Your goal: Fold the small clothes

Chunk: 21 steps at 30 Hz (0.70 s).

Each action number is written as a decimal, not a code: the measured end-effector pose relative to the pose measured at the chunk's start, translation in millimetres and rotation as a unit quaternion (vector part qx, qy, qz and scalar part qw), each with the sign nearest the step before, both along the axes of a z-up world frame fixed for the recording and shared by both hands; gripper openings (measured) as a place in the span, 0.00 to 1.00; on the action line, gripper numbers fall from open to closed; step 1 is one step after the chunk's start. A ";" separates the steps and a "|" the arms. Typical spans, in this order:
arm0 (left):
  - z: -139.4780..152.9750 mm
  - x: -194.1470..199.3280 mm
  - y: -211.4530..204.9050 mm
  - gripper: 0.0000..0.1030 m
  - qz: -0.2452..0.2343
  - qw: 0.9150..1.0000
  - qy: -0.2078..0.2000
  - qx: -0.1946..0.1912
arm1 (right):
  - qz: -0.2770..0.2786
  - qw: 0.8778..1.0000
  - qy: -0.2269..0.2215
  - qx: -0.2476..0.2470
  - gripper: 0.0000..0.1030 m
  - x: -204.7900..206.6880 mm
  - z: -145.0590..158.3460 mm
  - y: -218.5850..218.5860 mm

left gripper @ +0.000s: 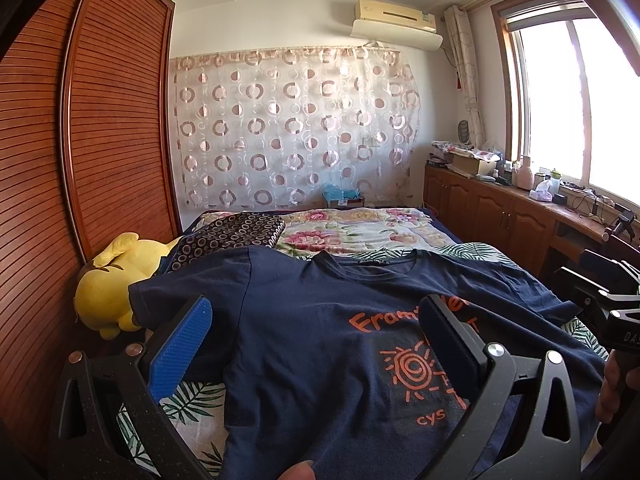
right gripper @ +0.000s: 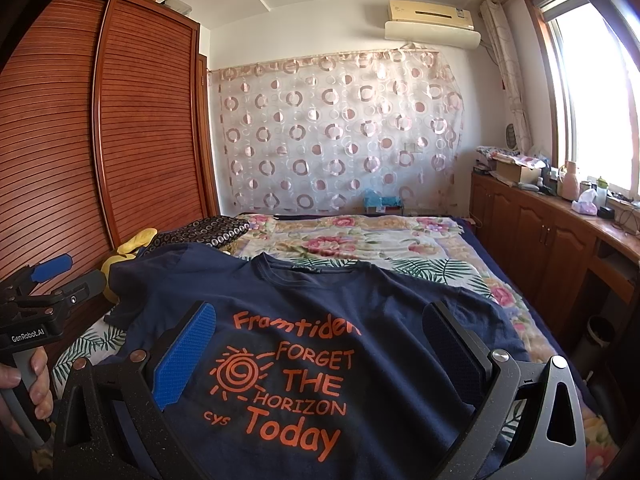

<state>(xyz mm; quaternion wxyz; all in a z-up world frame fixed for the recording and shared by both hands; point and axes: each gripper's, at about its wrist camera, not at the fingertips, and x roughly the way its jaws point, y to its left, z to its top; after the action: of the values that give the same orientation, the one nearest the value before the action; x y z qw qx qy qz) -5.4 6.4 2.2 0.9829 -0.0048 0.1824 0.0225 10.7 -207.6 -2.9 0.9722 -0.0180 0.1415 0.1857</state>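
A navy T-shirt [left gripper: 320, 332] with orange print lies spread flat, front up, on the bed, collar toward the far end; it also shows in the right wrist view [right gripper: 320, 320]. My left gripper [left gripper: 316, 328] is open and empty, hovering over the shirt's left half, near the left sleeve. My right gripper [right gripper: 320, 340] is open and empty, hovering over the printed chest. The left gripper's body [right gripper: 36, 296] shows at the left edge of the right wrist view, and the right gripper's body [left gripper: 608, 300] at the right edge of the left wrist view.
The bed carries a floral quilt [left gripper: 360, 228], a leaf-print sheet [right gripper: 440, 270], a dark patterned pillow [left gripper: 232, 234] and a yellow plush toy [left gripper: 108, 284] at its left. A wooden wardrobe [left gripper: 80, 140] stands at the left, low cabinets [right gripper: 540, 232] with clutter under the window at the right.
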 end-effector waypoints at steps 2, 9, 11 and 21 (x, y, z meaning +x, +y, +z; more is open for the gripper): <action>-0.2 0.4 -0.6 1.00 0.000 1.000 0.000 0.000 | 0.000 1.000 0.000 0.000 1.00 0.1 0.0 0.2; -0.2 0.0 -1.0 1.00 0.000 1.000 0.000 0.001 | 0.001 1.000 0.000 0.000 1.00 -0.6 0.3 0.9; -0.3 0.1 -1.1 1.00 0.000 1.000 0.000 0.001 | 0.001 1.000 -0.001 0.001 1.00 -0.8 0.3 1.1; -0.8 -0.2 -1.8 1.00 0.001 1.000 0.000 0.002 | 0.005 1.000 0.002 0.002 1.00 0.4 0.7 3.4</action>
<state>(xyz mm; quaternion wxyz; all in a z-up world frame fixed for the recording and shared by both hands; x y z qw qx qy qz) -5.6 4.6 1.4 0.9830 -0.0031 0.1823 0.0237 11.1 -204.2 -2.1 0.9711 -0.0169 0.1426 0.1908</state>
